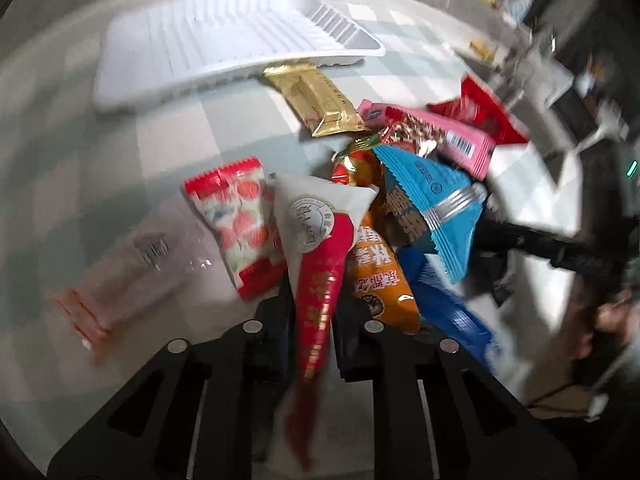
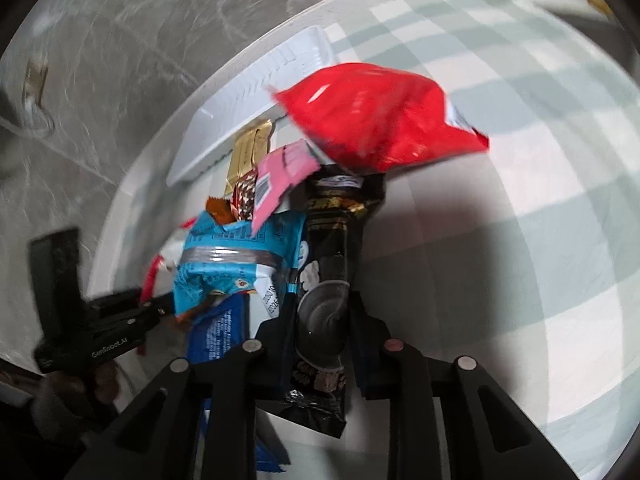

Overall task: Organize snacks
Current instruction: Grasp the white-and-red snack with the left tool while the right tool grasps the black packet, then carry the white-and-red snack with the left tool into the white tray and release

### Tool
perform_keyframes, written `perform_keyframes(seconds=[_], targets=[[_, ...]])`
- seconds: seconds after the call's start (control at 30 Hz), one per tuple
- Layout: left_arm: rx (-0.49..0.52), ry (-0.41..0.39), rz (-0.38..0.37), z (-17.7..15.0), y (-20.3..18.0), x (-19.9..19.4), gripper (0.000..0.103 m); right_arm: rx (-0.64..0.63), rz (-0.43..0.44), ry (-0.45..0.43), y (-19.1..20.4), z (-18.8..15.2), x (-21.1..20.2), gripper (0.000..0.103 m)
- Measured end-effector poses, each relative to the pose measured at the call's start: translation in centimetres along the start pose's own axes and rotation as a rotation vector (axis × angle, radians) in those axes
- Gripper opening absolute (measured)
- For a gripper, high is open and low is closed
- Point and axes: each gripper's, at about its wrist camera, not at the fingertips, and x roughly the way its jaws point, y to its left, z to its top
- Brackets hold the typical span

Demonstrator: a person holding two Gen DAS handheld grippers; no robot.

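Observation:
My left gripper (image 1: 312,320) is shut on a white and red snack packet (image 1: 320,248) and holds it over a pile of snacks. The pile has a light blue packet (image 1: 432,204), an orange packet (image 1: 376,276), a pink bar (image 1: 440,132), a gold bar (image 1: 316,100) and a red and white candy packet (image 1: 236,224). A white ribbed tray (image 1: 224,40) lies beyond the pile. My right gripper (image 2: 324,320) is shut on a black snack packet (image 2: 328,280). A red bag (image 2: 380,116) rests against its far end. The tray (image 2: 256,96) shows behind it.
The round table has a pale green checked cloth (image 1: 168,144). A clear wrapper with orange ends (image 1: 116,284) lies at the left. A dark blue packet (image 1: 448,312) lies at the pile's right. The other handheld gripper (image 2: 92,320) shows at the left of the right wrist view.

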Motion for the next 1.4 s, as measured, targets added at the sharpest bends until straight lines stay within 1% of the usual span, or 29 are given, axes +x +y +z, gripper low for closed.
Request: perform_keyframes(seconds=[0.03,0.1,0.27,0.43,0.57,0.73,0.9,1.07,1.27,1.4], targets=[[-0.018,0.001,-0.025,0.0,0.5,-0.1,0.014,0.028,0.029,0.000,-0.5,-0.1,-0.1,0.026],[-0.022,0.002,-0.033,-0.1,0.8,-0.4,0.014,0.082,0.079,0.000,-1.5,-0.4,-0.4,0.025],[-0.033,0.000,-0.087,-0.2,1.4,-1.4,0.014,0.200,0.191,-0.003,-3.4,-1.5,-1.2,0.025],[-0.043,0.000,-0.125,-0.5,2.1,-3.0,0.014,0.264,0.272,0.014,-4.1,-2.7,-2.1,0.025],[-0.053,-0.007,-0.153,-0.7,2.8,-4.4,0.014,0.284,0.324,0.031,-3.5,-3.4,-2.9,0.025],[-0.060,-0.037,-0.182,-0.1,3.4,-6.2,0.014,0.276,0.360,0.042,-2.5,-3.6,-3.8,0.025],[-0.071,-0.064,-0.219,0.4,4.0,-7.1,0.014,0.259,0.399,0.045,-1.2,-3.2,-4.4,0.025],[-0.081,-0.078,-0.247,0.5,4.4,-7.0,0.013,0.242,0.410,0.038,-0.1,-2.4,-4.4,0.025],[-0.080,-0.094,-0.268,0.7,4.7,-7.3,0.012,0.226,0.417,0.047,0.3,-2.1,-4.6,0.025],[-0.116,-0.107,-0.323,0.8,5.4,-7.8,0.012,0.218,0.429,0.049,0.7,-1.6,-4.7,0.026]])
